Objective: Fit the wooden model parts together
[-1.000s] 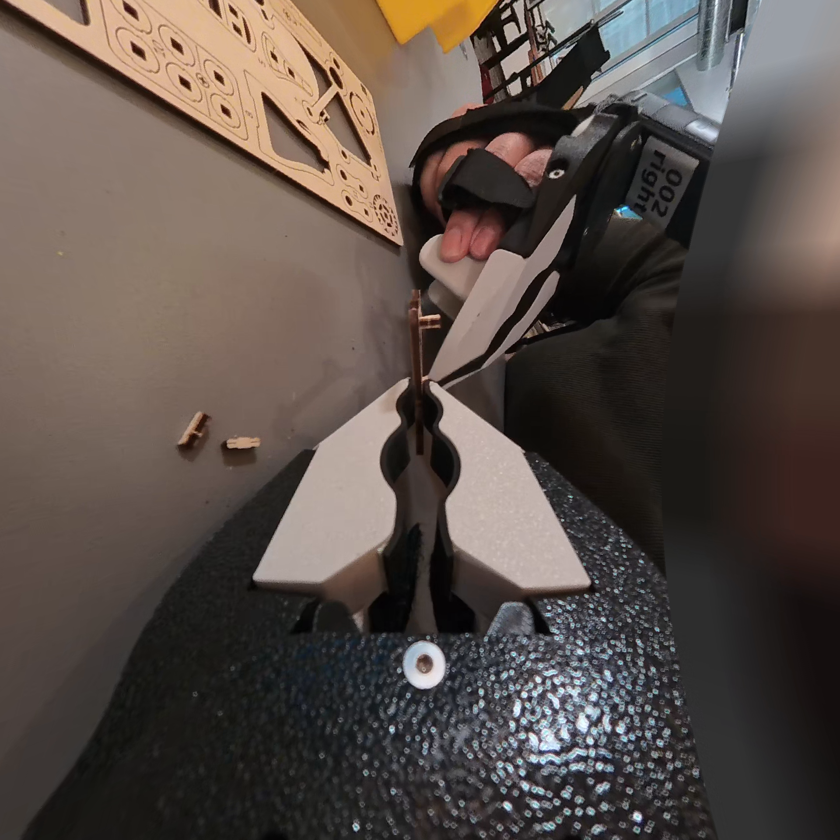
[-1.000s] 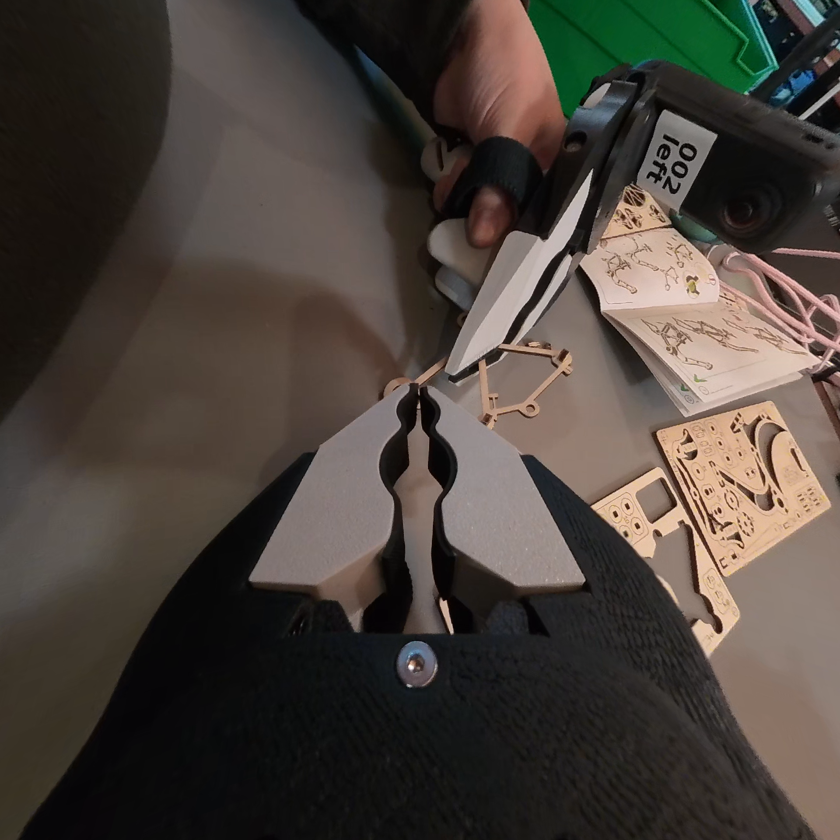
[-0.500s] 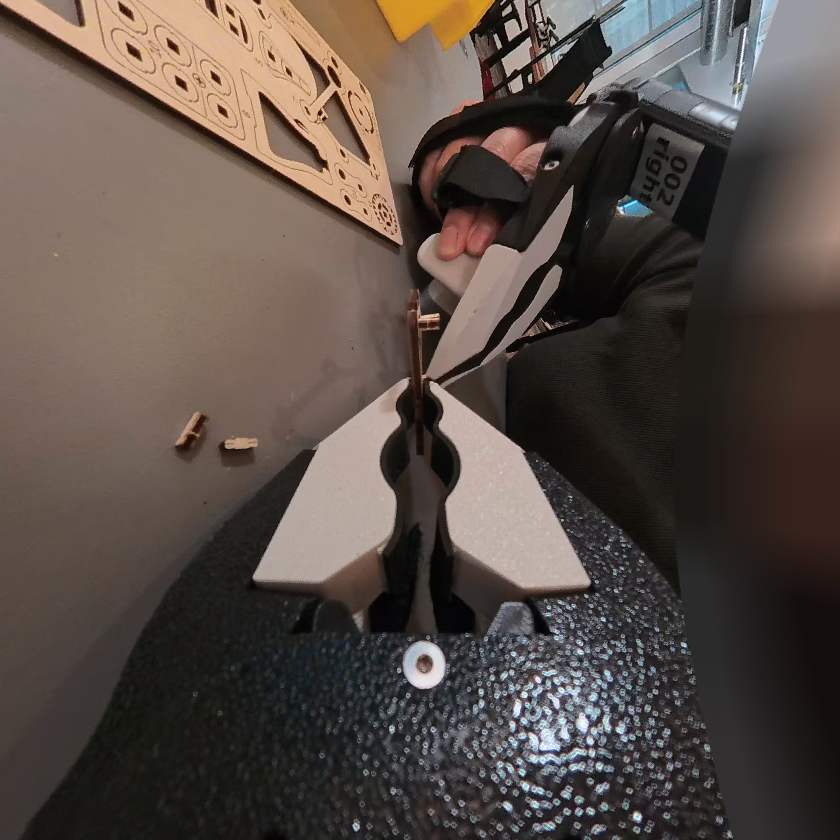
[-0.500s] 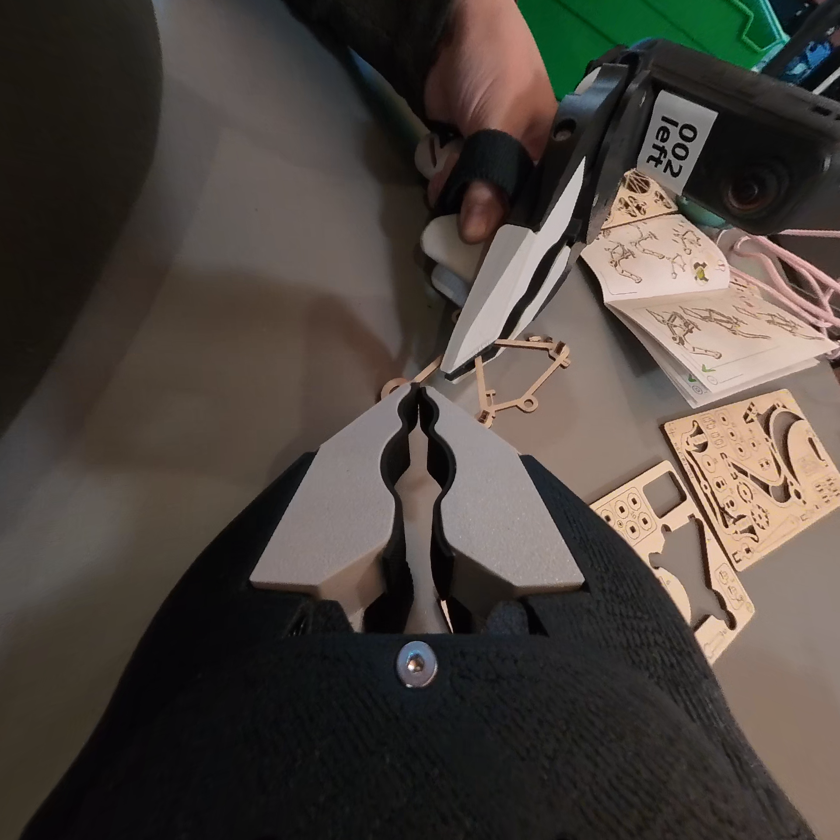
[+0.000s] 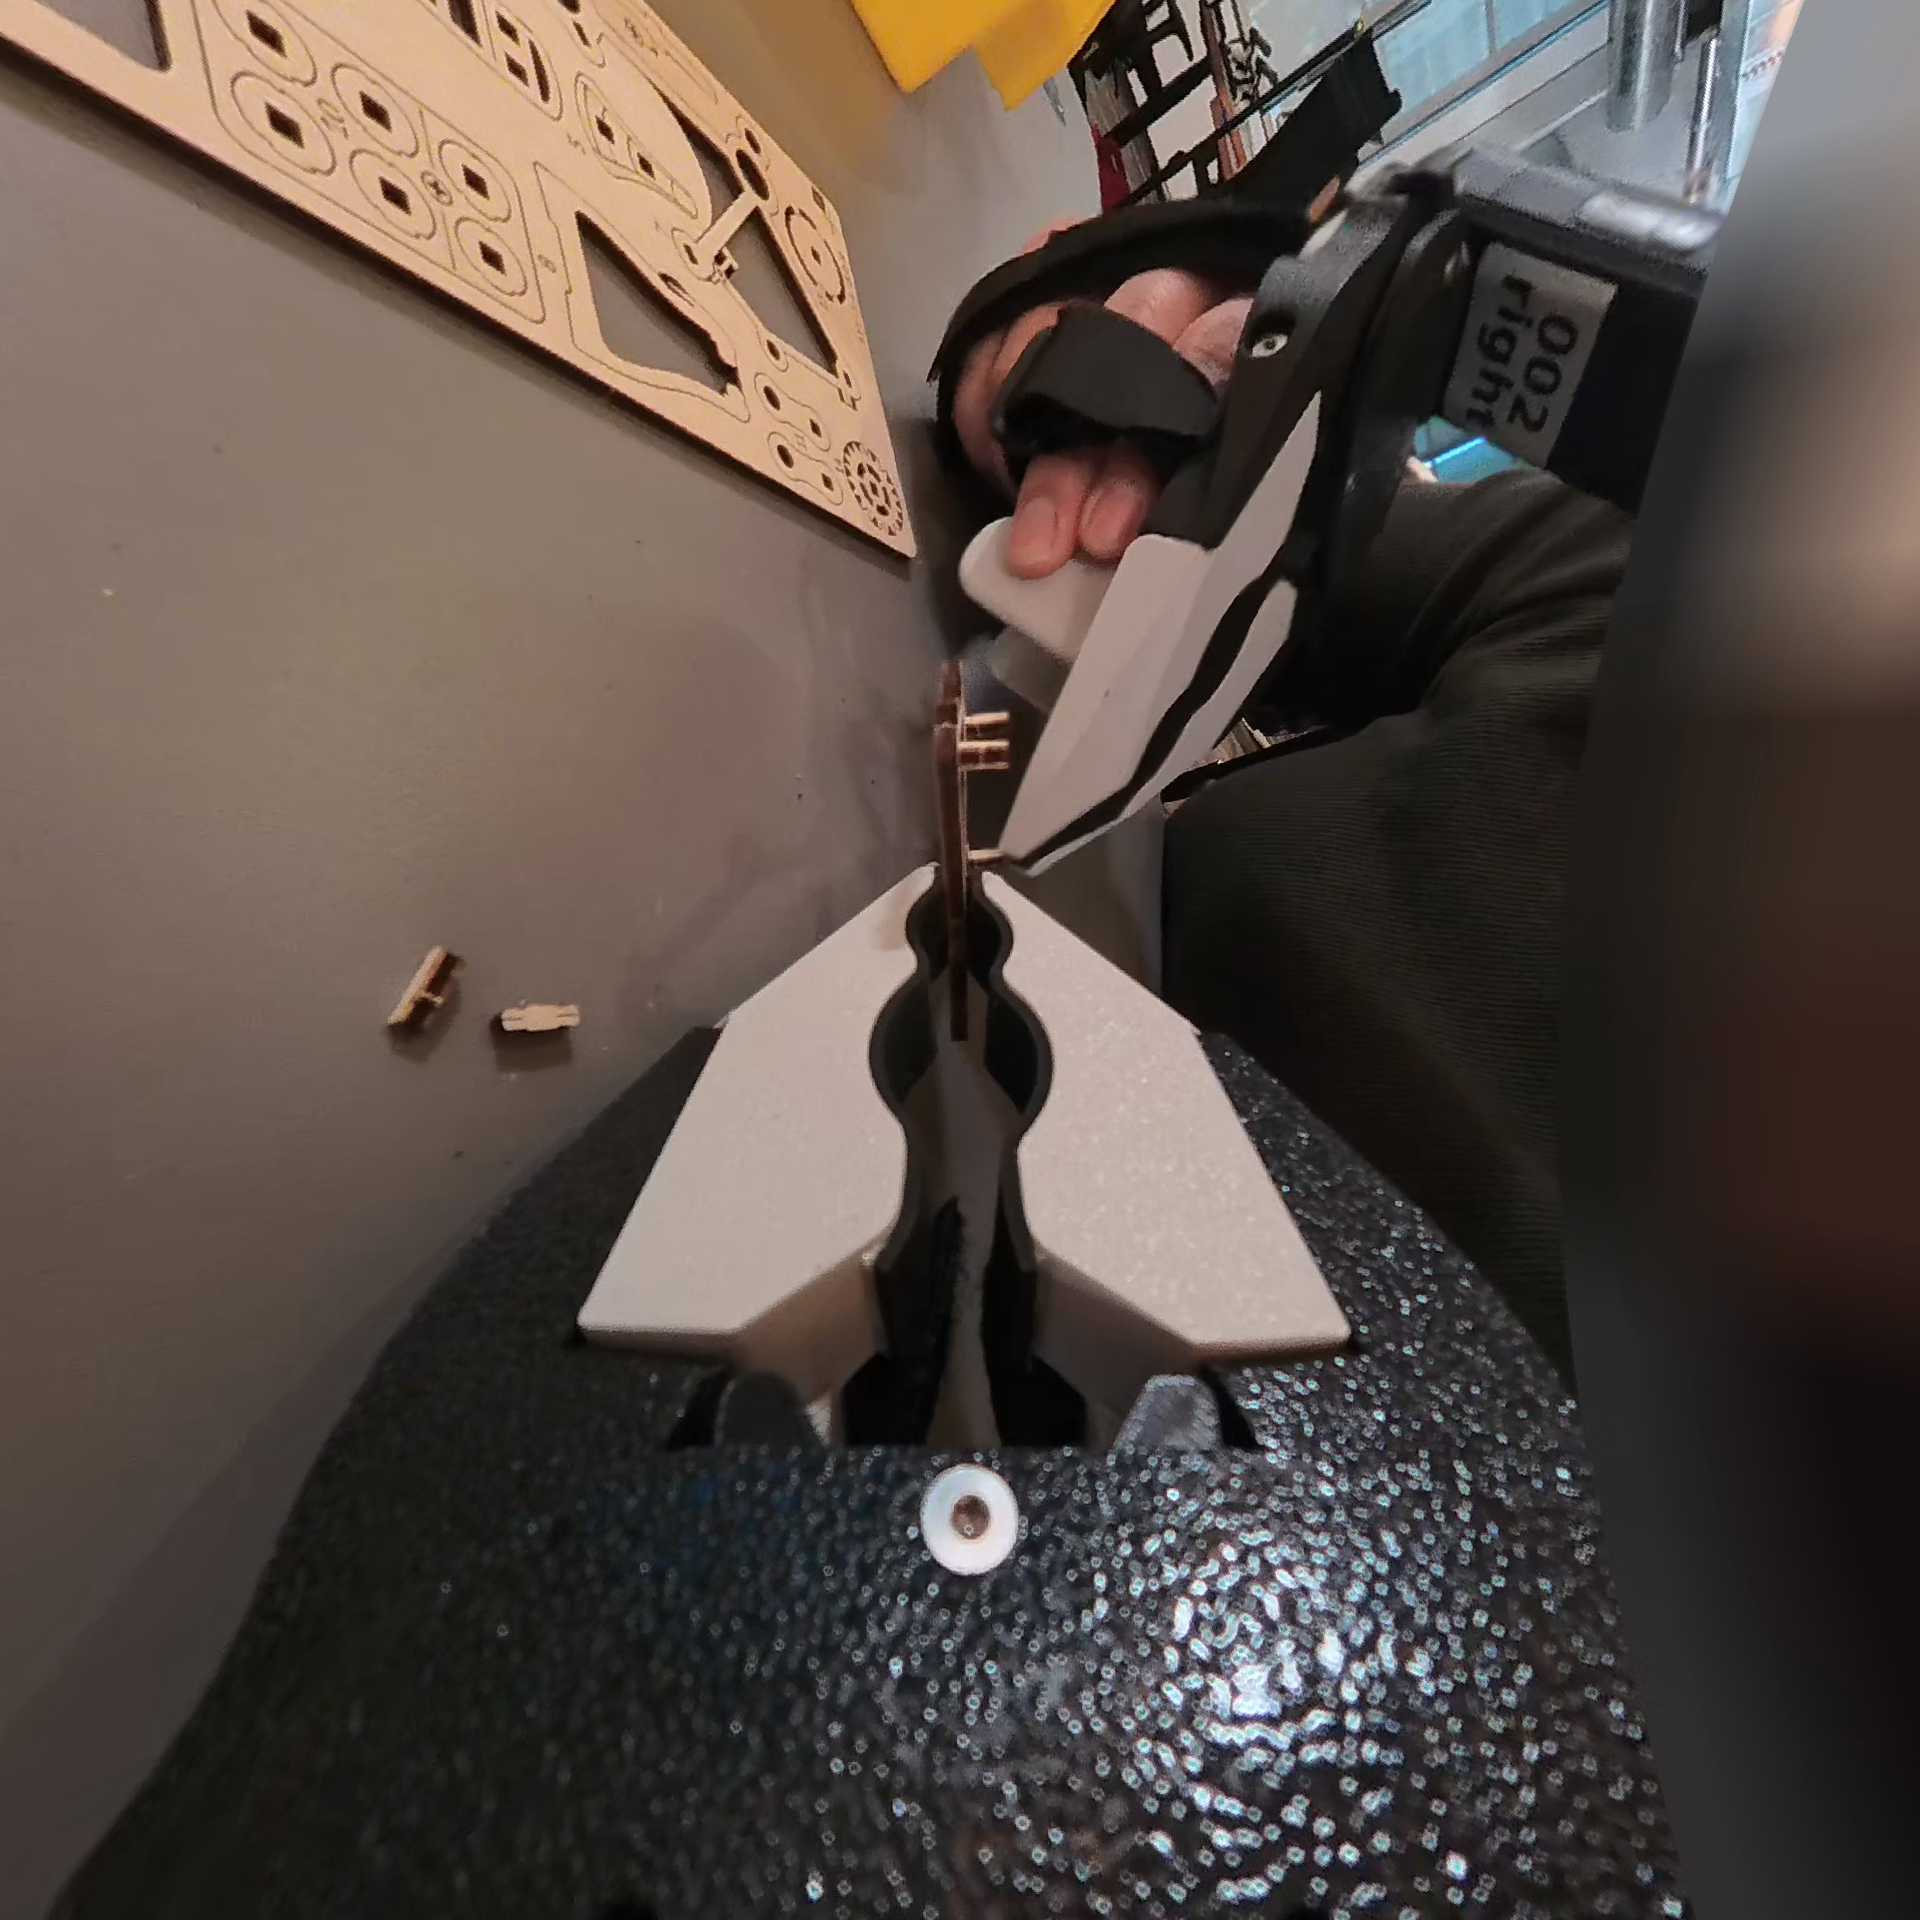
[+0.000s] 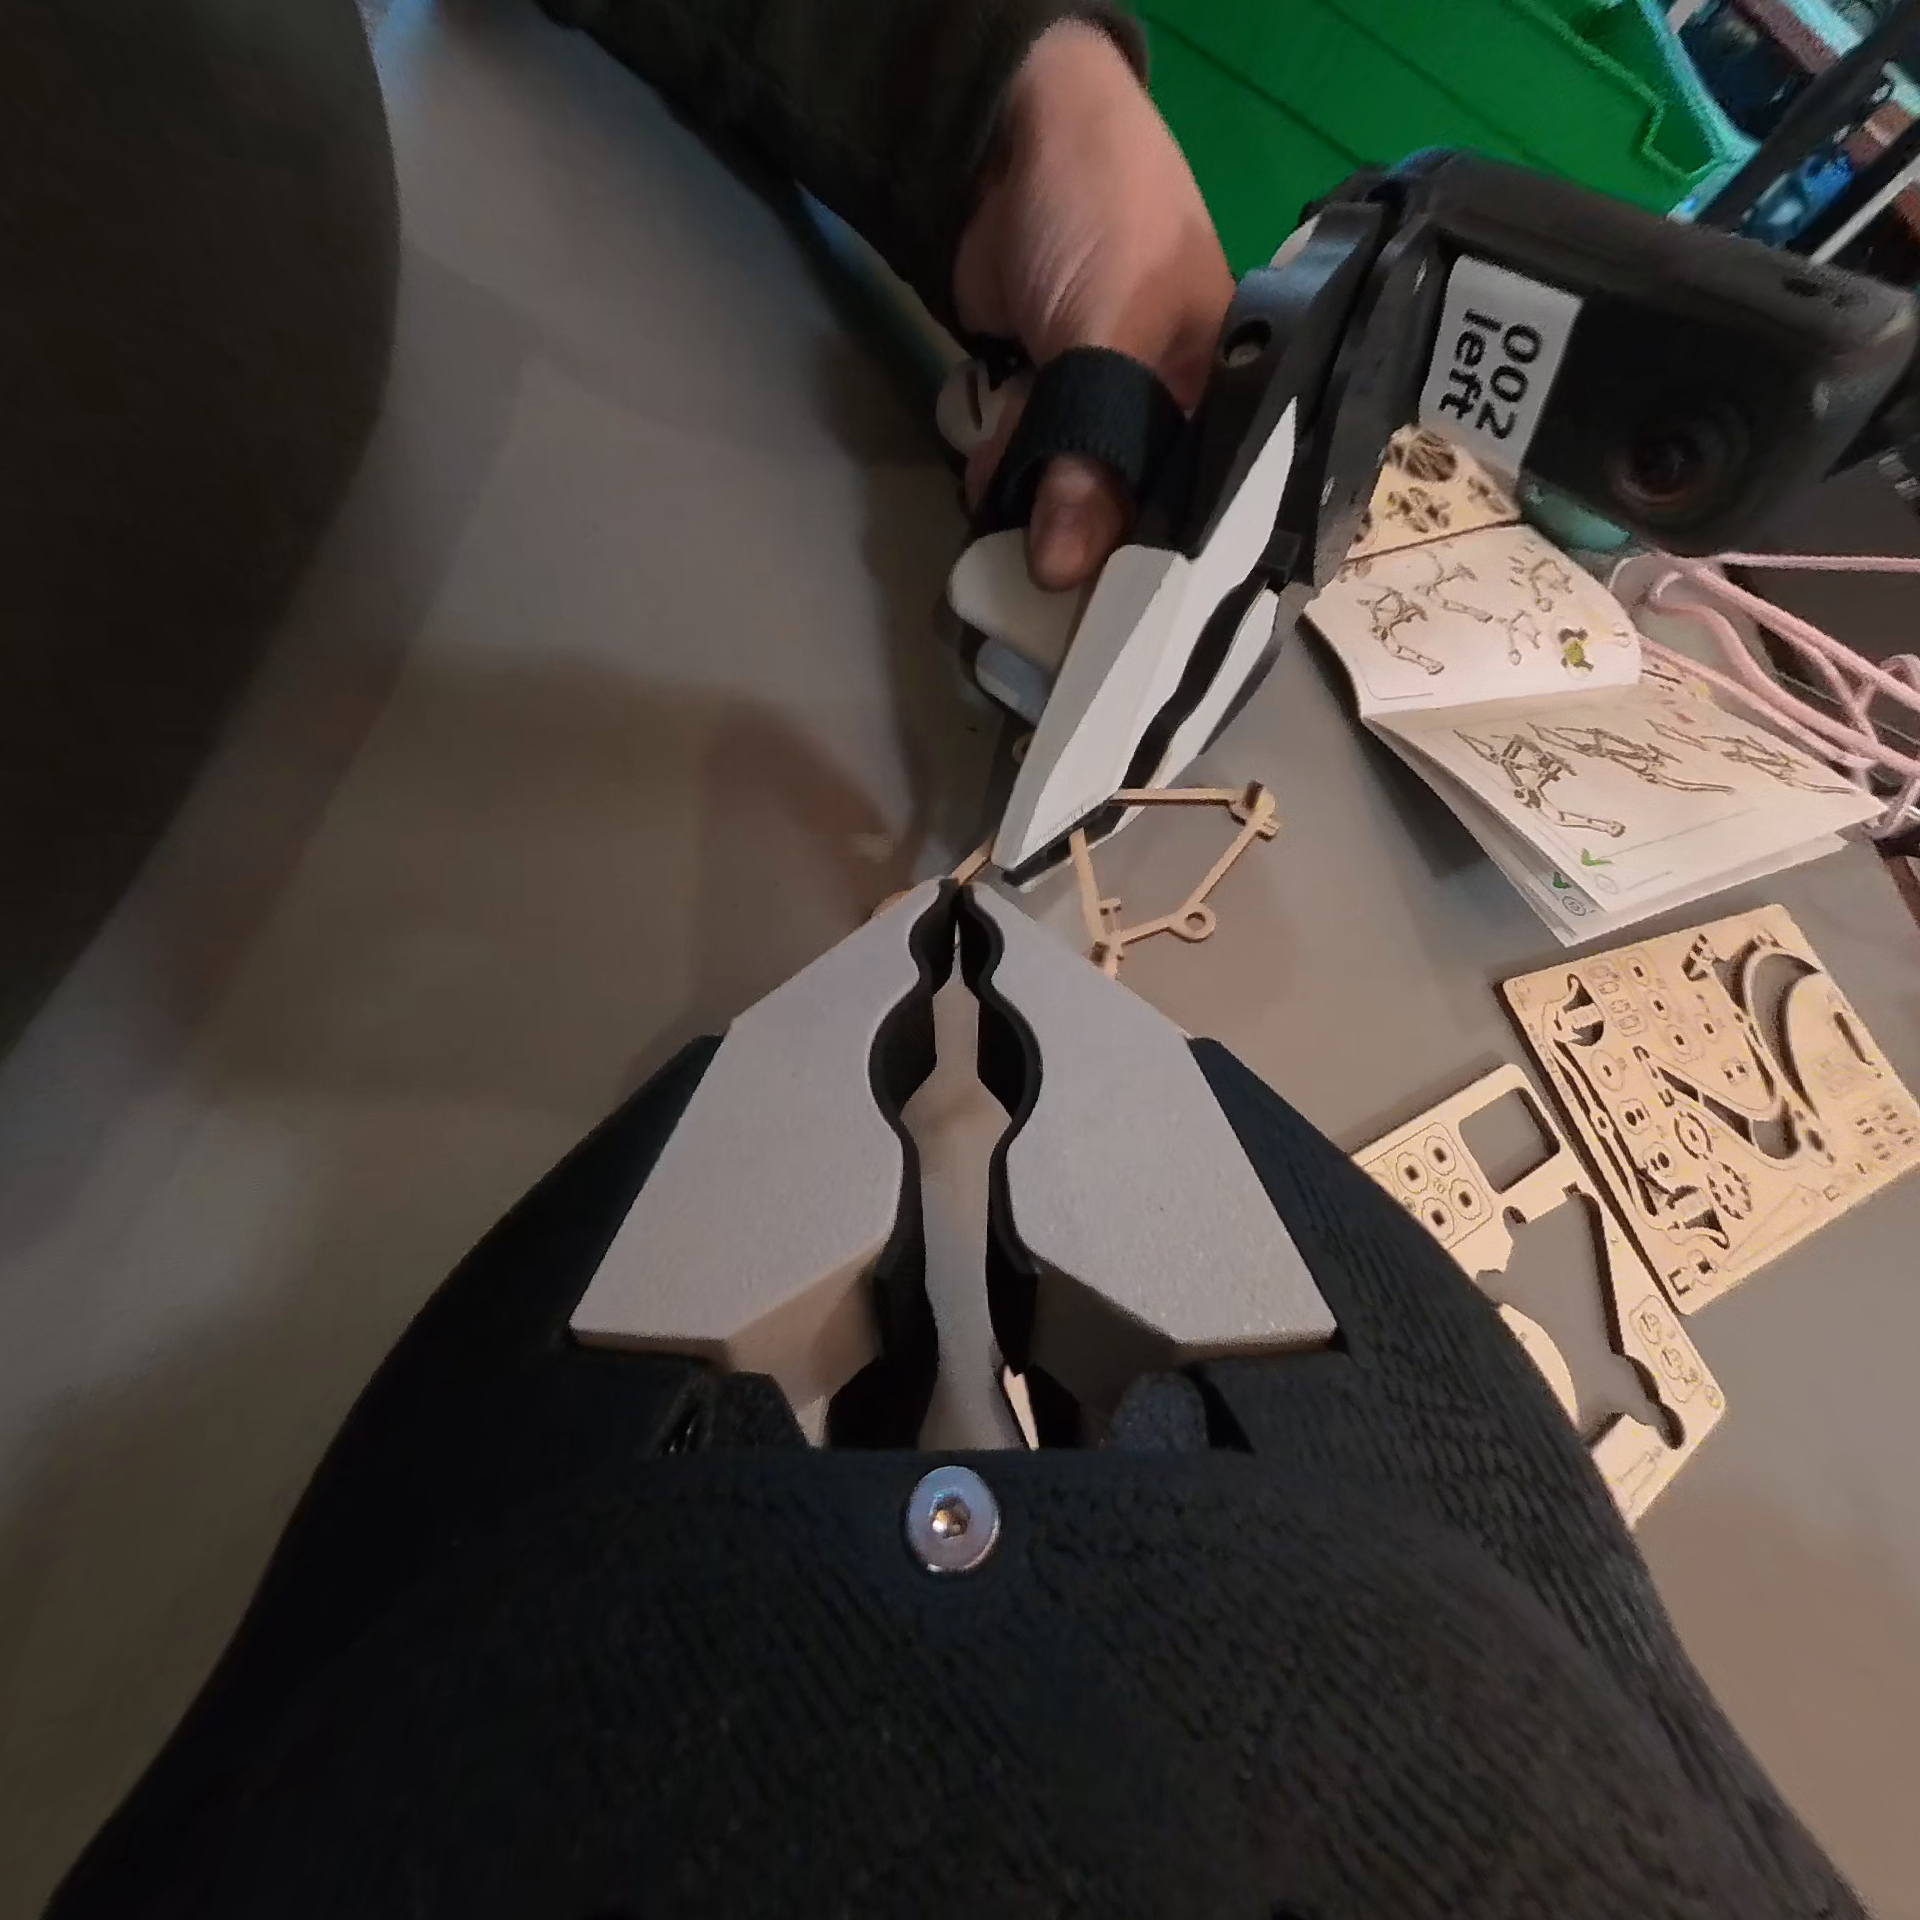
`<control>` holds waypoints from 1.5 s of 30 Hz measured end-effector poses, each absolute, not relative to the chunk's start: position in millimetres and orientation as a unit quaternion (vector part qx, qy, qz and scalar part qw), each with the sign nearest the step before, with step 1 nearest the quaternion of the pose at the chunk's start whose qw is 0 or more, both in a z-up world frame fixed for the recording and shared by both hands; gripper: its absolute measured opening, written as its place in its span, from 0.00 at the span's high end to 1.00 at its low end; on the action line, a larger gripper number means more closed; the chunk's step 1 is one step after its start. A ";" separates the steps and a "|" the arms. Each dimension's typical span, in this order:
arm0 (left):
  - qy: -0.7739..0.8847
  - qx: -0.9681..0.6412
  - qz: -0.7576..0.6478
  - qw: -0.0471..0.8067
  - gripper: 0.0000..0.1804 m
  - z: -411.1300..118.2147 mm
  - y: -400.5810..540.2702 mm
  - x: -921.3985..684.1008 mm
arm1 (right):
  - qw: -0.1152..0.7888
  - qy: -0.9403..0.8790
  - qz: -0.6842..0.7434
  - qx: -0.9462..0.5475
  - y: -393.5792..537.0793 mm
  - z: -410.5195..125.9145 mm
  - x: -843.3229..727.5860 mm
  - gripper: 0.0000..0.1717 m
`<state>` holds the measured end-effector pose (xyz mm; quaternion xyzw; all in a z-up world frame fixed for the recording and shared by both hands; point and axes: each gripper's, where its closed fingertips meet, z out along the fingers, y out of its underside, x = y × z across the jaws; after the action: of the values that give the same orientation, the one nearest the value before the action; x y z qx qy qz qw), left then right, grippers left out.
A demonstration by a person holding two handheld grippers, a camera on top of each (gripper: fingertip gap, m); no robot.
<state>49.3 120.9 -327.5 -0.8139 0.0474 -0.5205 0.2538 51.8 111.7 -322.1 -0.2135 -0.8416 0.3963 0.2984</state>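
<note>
Little has shifted since the earlier frames: my left hand-held gripper (image 5: 958,883) stays clamped on the thin wooden frame piece (image 5: 950,790), held edge-on above the worktop (image 5: 312,727), and my right hand-held gripper (image 5: 1023,857) has only eased a touch at the small peg (image 5: 987,855) by the frame's side, its fingers closed on that peg. I judge this to be the peg-seating step, so the next move calls for a straight, gentle push into the slot while the left holds firm. Beyond lie two loose connectors (image 5: 478,1003) and the punched plywood sheet (image 5: 499,177).
</note>
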 end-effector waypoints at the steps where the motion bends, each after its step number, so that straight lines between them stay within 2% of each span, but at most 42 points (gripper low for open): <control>1: 0.048 -0.814 -0.521 0.254 1.00 -327.5 120.8 49.4 | 0.295 -0.837 0.407 -0.217 112.4 -319.1 52.3 1.00; 8: 0.048 -0.813 -0.521 0.253 1.00 -327.4 120.6 49.5 | 0.282 -0.847 0.399 -0.211 113.0 -324.0 55.2 1.00; 11: 0.049 -0.813 -0.522 0.253 1.00 -327.2 120.4 49.6 | 0.274 -0.851 0.396 -0.210 112.4 -326.0 56.6 0.95; 18: 0.048 -0.813 -0.523 0.253 1.00 -327.2 120.5 49.5 | 0.280 -0.855 0.385 -0.207 112.7 -328.8 56.1 0.99; 45: 0.046 -0.815 -0.518 0.254 1.00 -328.0 121.3 48.3 | 0.267 -0.856 0.375 -0.237 115.4 -333.5 53.7 1.00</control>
<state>48.3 121.3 -328.0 -0.8152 0.0464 -0.5183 0.2545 53.7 115.4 -333.5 -0.2371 -0.8556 0.3746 0.2674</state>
